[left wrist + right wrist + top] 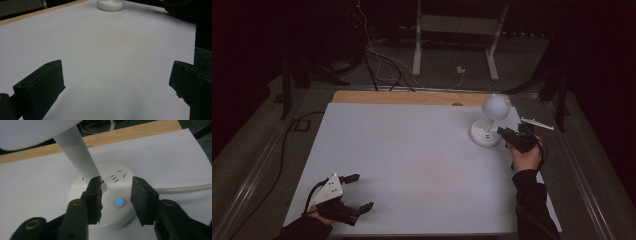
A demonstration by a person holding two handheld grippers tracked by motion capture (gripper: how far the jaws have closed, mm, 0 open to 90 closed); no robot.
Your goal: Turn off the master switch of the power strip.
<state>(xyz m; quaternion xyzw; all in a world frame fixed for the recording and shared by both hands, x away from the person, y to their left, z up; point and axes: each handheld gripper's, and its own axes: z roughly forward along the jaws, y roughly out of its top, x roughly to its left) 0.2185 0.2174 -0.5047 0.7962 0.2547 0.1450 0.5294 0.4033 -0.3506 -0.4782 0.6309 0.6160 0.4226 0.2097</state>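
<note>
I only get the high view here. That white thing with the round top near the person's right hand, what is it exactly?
Observer: A small desk lamp. The right gripper view shows socket slots in its round base.
Operator: Is it switched on somehow?
Observer: The power button on the base glows blue in that view.
Operator: Is the right gripper grabbing the lamp?
Observer: No. The right gripper is open, its jaws over the base on either side of the button, one close beside the stem.
Operator: And the left one?
Observer: The left gripper is open too, with bare white table between its jaws.
</note>
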